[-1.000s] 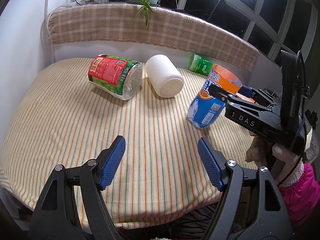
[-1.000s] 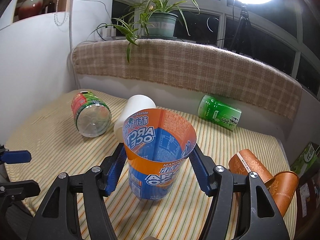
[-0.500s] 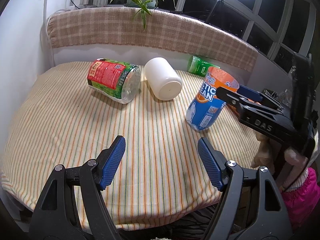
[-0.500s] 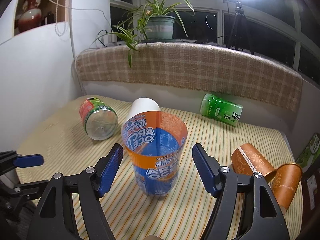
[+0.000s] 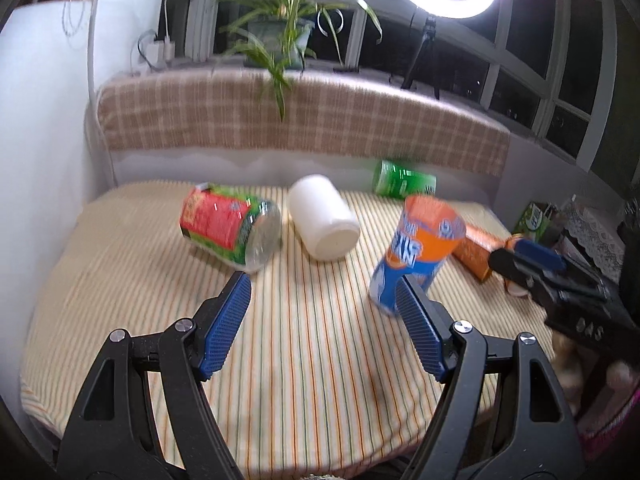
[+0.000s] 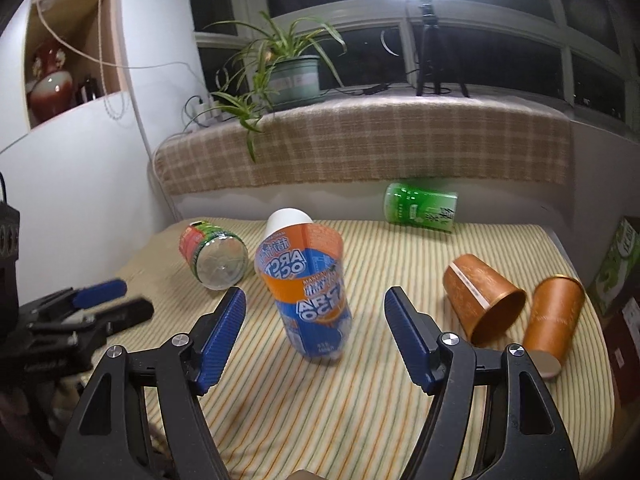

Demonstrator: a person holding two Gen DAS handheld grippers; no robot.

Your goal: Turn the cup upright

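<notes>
The orange and blue cup [image 6: 306, 294] stands upright on the striped tablecloth, mouth up; it also shows in the left wrist view [image 5: 416, 254]. My right gripper [image 6: 314, 336] is open and empty, drawn back in front of the cup with both pads clear of it. My left gripper [image 5: 322, 328] is open and empty, low over the cloth to the left of the cup. A white cup [image 5: 324, 222] lies on its side behind, partly hidden by the orange cup in the right wrist view [image 6: 286, 220].
A red and green clear cup [image 5: 232, 230] lies on its side at the left. A green cup [image 6: 420, 208] lies at the back. Two brown cups [image 6: 482, 298] [image 6: 554, 320] lie at the right. A padded backrest [image 6: 360, 148] bounds the far side.
My right gripper opened, let go of the orange and blue cup and pulled back. The cup stays standing. My left gripper tilted up and shifted a little.
</notes>
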